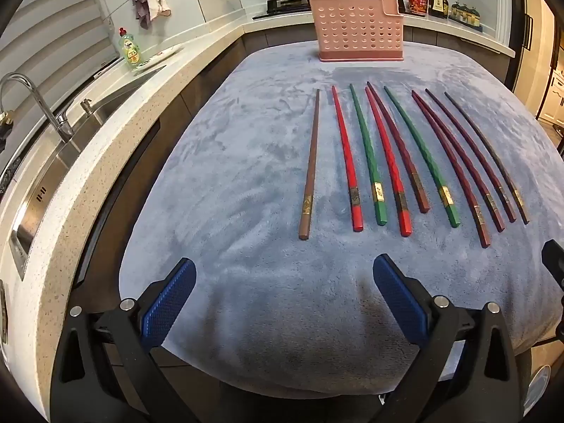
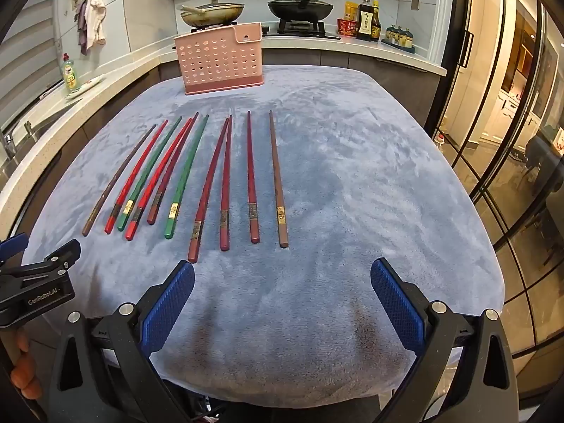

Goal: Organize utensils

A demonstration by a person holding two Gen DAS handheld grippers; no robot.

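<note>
A grey-blue cloth (image 1: 246, 176) covers the counter, and ten chopsticks lie on it side by side, thick ends toward the cameras. From the left there is a brown chopstick (image 1: 310, 165) lying a little apart, then a red chopstick (image 1: 347, 162), a green chopstick (image 1: 368, 158), a second red one touching a dark red one near their tips, a second green one, and four darker ones fanning out to the right, ending in the outermost brown chopstick (image 2: 278, 179). Behind the row, well apart from the tips, a pink holder (image 1: 356, 28) with round holes stands upright on the cloth.

The left tool (image 1: 283, 271) hovers at the near edge of the cloth with its blue pads spread wide and nothing between them. The right tool (image 2: 282, 271) hangs likewise, spread wide and empty, just short of the thick ends.
</note>
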